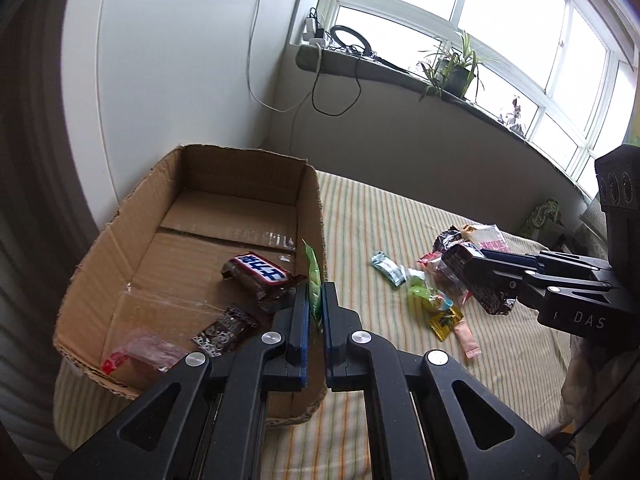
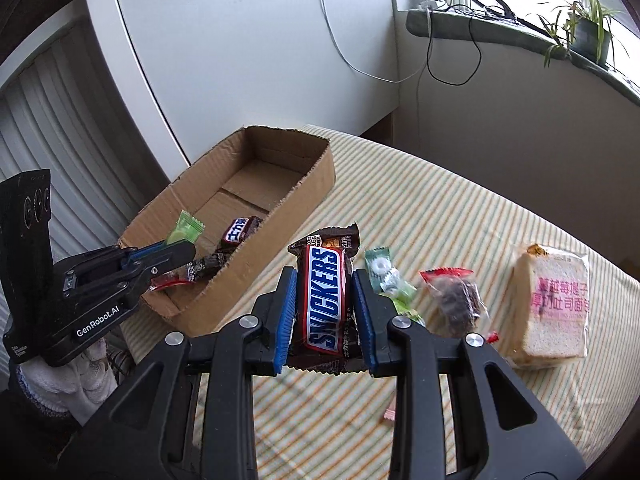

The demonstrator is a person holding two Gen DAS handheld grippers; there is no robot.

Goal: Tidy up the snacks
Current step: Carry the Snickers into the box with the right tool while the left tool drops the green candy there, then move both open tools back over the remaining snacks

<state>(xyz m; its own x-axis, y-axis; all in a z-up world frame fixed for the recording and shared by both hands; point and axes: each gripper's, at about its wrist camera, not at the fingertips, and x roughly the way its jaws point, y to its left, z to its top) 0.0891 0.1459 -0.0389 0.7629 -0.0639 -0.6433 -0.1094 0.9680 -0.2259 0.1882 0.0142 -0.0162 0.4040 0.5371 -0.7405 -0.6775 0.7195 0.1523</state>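
Cardboard box [image 1: 120,248] with three snacks [image 1: 260,278]

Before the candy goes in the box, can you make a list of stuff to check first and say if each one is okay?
1. Left gripper holding its candy: ok. It is shut on the green candy, pinched edge-on.
2. Right gripper holding its bar: ok. It is shut on the Snickers bar.
3. Cardboard box open, with room: ok. The far half of its floor is bare.
4. Left candy above the box: cannot tell. It shows right at the box's near wall.
5. Right bar above the box: not ok. It hangs over the striped cloth, beside the box.
6. Grippers apart from each other: ok.
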